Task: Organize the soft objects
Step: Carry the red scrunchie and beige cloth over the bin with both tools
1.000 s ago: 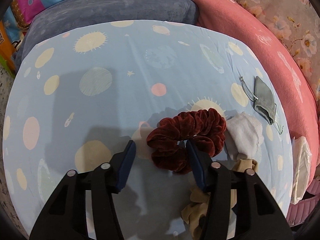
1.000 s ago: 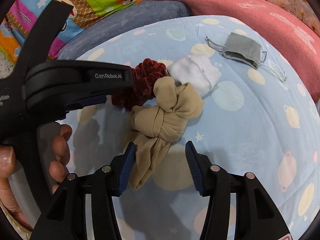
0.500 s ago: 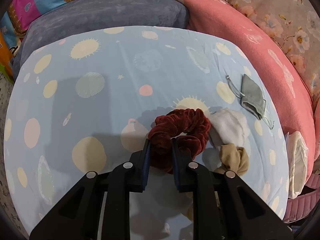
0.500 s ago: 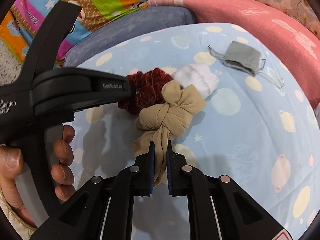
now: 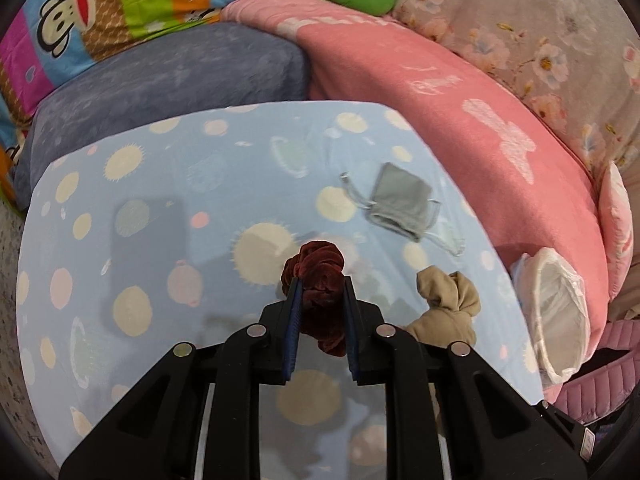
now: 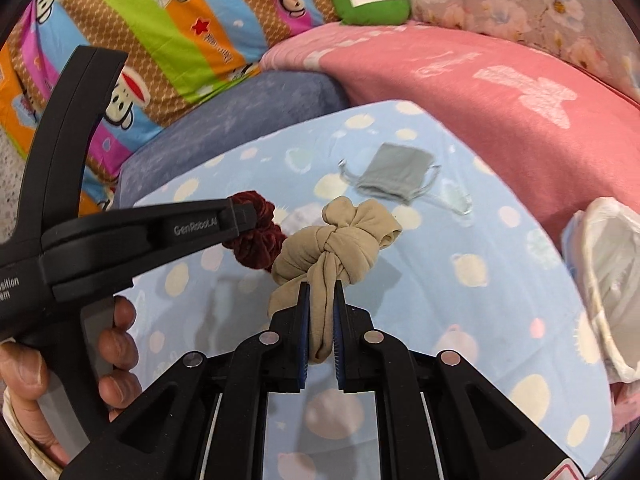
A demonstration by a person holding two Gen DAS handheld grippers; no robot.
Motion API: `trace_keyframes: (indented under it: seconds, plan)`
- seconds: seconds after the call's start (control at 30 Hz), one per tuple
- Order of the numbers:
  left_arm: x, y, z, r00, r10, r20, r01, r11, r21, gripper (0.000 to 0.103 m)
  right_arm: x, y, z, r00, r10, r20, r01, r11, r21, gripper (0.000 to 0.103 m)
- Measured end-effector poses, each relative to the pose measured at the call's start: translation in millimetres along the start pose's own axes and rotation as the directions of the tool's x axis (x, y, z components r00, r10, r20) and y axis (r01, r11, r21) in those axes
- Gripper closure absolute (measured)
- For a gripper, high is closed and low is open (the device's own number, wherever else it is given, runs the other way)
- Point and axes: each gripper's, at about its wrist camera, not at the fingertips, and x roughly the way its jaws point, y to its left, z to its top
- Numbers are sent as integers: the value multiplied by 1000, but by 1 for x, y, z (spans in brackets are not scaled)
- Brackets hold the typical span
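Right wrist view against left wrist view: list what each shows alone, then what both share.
Only the right wrist view shows the person's hand gripping the left hand-held gripper, and the right hand-held gripper shut on the knotted beige fabric bundle.

Only the left shows its pads squeezing the dark red velvet scrunchie.

Both show the grey drawstring pouch and the white lined basket.

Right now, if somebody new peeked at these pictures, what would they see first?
Probably the two black grippers, each pinching something soft above the blue spotty sheet: the left gripper squeezes a dark red scrunchie, and the right gripper holds a knotted tan cloth. Behind them, a grey face mask lies flat near the pink blanket.
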Motion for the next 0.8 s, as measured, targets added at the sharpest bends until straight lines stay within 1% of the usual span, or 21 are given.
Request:
trace_keyframes:
  seconds: [0.13, 0.33, 0.6, 0.8]
  plan:
    - [-11, -36, 0, 999, -30, 18, 29, 998, 49, 85, -23, -28, 7, 998, -24, 51, 22, 999, 41, 94]
    - [-22, -95, -2, 996, -78, 32, 73, 989, 130, 85, -56, -73, 11, 991, -78, 113, 66, 993, 101, 93]
    - [-25, -170, -10, 990, -135, 27, 126, 966, 227, 85, -94, -134, 6, 973, -163, 163, 131, 973, 192, 94]
    - [-21, -219, -21, 985, -175, 4, 166, 941, 295, 85, -118, -178, -3, 958, -222, 180, 172, 950, 260, 94]
